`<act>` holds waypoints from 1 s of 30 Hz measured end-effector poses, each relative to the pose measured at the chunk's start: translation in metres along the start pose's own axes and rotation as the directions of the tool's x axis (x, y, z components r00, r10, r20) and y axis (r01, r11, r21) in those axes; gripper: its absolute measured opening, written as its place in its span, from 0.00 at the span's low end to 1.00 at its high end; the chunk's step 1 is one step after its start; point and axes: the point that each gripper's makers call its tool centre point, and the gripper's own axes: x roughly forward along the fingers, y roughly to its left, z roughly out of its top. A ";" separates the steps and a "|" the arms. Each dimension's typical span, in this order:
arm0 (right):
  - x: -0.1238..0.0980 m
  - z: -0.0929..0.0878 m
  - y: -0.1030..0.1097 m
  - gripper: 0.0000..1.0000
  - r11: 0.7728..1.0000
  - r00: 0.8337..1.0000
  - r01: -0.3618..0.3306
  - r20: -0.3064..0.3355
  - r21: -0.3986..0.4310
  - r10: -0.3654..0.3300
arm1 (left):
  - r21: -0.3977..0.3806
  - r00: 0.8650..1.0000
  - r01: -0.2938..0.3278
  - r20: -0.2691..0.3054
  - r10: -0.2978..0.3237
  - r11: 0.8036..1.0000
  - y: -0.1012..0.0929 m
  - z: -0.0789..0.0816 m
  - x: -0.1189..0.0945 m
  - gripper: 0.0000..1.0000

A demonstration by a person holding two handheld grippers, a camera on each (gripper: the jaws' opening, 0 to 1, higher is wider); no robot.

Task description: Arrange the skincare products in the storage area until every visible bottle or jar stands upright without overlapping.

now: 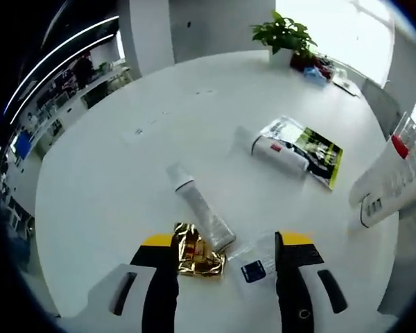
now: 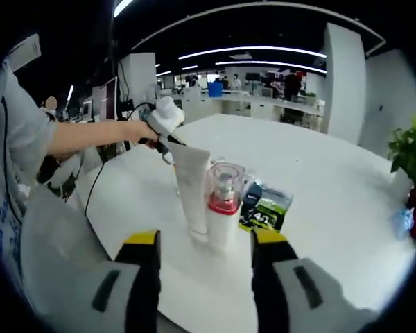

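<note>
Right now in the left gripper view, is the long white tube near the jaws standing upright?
No. The long white tube lies flat on the white table, its end beside the gold foil packet.

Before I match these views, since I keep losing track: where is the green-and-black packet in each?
Left gripper view: the green-and-black packet lies flat, right of centre.
Right gripper view: near centre, just right of the red-collared bottle.
Shared landmark: the potted plant.

Crinkled gold foil packet (image 1: 197, 252) gleams on the smooth, matt white tabletop (image 1: 125, 173). Glossy plastic tube (image 1: 200, 206) beside it. Clear plastic cap (image 2: 225, 178) there.
</note>
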 end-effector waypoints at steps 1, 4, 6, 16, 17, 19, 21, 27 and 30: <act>0.000 -0.001 0.000 0.52 1.000 1.000 0.001 -0.002 0.001 -0.001 | 0.003 1.000 0.001 -0.005 -0.001 1.000 0.000 0.001 0.002 0.52; 0.000 -0.004 -0.002 0.50 1.000 1.000 0.004 -0.011 0.009 -0.004 | 0.007 1.000 0.011 -0.011 -0.011 1.000 0.003 0.007 0.014 0.51; 0.000 -0.005 -0.004 0.50 1.000 1.000 0.008 -0.009 0.012 -0.008 | -0.001 1.000 0.003 -0.022 -0.003 1.000 0.007 0.008 0.020 0.51; 0.000 -0.010 -0.008 0.48 1.000 1.000 0.017 -0.018 0.026 -0.016 | -0.025 0.998 -0.018 -0.063 0.016 1.000 0.015 0.008 0.036 0.42; 0.000 -0.010 -0.008 0.48 0.999 1.000 0.016 -0.019 0.028 -0.015 | -0.025 0.998 -0.019 -0.064 0.017 0.999 0.015 0.009 0.037 0.41; 0.001 -0.011 -0.009 0.47 0.999 1.000 0.017 -0.021 0.028 -0.016 | -0.032 0.998 -0.025 -0.062 0.023 0.999 0.015 0.009 0.038 0.39; 0.002 -0.013 -0.010 0.47 0.999 0.999 0.022 -0.025 0.024 -0.022 | -0.035 0.998 -0.028 -0.060 0.026 0.999 0.018 0.009 0.040 0.37; 0.002 -0.015 -0.012 0.46 0.999 0.999 0.026 -0.030 0.024 -0.025 | -0.040 0.997 -0.031 -0.076 0.028 0.999 0.020 0.008 0.047 0.33; 0.001 -0.015 -0.014 0.45 0.999 0.999 0.034 -0.029 0.024 -0.034 | -0.062 0.998 -0.023 -0.067 0.018 0.998 0.022 0.010 0.047 0.31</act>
